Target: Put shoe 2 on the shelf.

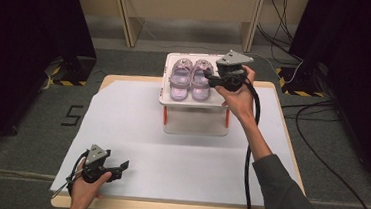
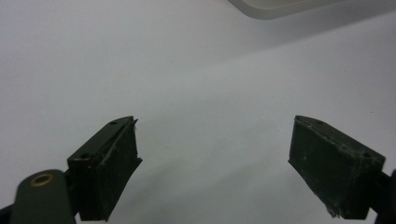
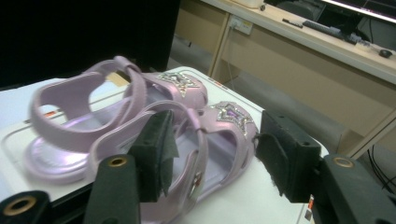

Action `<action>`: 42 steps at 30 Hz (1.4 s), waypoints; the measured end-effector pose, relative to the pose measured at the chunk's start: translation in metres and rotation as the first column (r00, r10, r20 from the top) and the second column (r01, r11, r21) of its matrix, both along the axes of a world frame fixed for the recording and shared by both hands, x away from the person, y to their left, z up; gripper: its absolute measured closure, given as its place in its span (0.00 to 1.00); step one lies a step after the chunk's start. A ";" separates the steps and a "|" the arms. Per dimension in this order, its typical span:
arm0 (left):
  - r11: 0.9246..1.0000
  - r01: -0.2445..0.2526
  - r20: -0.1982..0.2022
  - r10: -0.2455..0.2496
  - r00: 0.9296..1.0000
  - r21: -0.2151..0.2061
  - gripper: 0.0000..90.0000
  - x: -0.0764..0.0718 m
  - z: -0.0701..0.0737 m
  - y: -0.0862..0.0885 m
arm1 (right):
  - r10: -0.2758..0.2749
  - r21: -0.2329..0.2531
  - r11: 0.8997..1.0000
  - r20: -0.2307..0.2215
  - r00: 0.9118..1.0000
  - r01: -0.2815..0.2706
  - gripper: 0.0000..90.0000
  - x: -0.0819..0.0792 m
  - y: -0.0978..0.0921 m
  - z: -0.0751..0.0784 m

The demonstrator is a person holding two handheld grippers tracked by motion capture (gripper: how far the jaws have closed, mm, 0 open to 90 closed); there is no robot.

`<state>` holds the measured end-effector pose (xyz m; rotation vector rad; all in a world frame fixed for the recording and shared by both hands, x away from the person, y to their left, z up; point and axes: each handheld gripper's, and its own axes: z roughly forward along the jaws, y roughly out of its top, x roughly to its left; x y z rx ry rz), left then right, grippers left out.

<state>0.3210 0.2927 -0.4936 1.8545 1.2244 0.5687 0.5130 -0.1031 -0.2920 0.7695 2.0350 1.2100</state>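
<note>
A black "5" (image 1: pixel 72 115) is marked on the grey floor left of the table; a small red-and-white label on the white lid beside the shoes in the right gripper view is too blurred to read. Two lilac child's sandals sit side by side on the white lid (image 1: pixel 165 90) of a clear storage box (image 1: pixel 196 122), which stands at the far middle of the white-covered table (image 1: pixel 169 153). The left sandal (image 1: pixel 180 78) and the right sandal (image 1: pixel 201 79) each carry one glittery star (image 3: pixel 232 113) on the toe strap.

There are two grippers. The right gripper (image 1: pixel 209 76), held in the right hand (image 1: pixel 240 96), reaches over the box from the right; in the right gripper view its jaws stand wide apart around the nearer sandal's (image 3: pixel 201 154) side and ankle strap, the pads seemingly not yet pressing it, though contact on the left pad is hard to judge. The left gripper (image 1: pixel 124 167), in the left hand (image 1: pixel 88 184), rests low at the table's near left corner, its jaws spread wide over bare white cloth with nothing between them.
</note>
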 end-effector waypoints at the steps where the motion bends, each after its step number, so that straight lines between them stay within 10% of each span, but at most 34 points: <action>1: 1.000 0.000 0.000 0.000 1.000 0.000 0.17 0.000 0.000 0.000 | 0.008 0.005 1.000 0.000 1.000 -0.008 0.50 -0.003 -0.001 0.000; 42: 1.000 -0.005 0.004 0.005 1.000 0.003 0.17 0.000 0.000 0.001 | 0.171 0.190 0.971 -0.113 0.979 -0.147 0.41 -0.090 -0.034 -0.078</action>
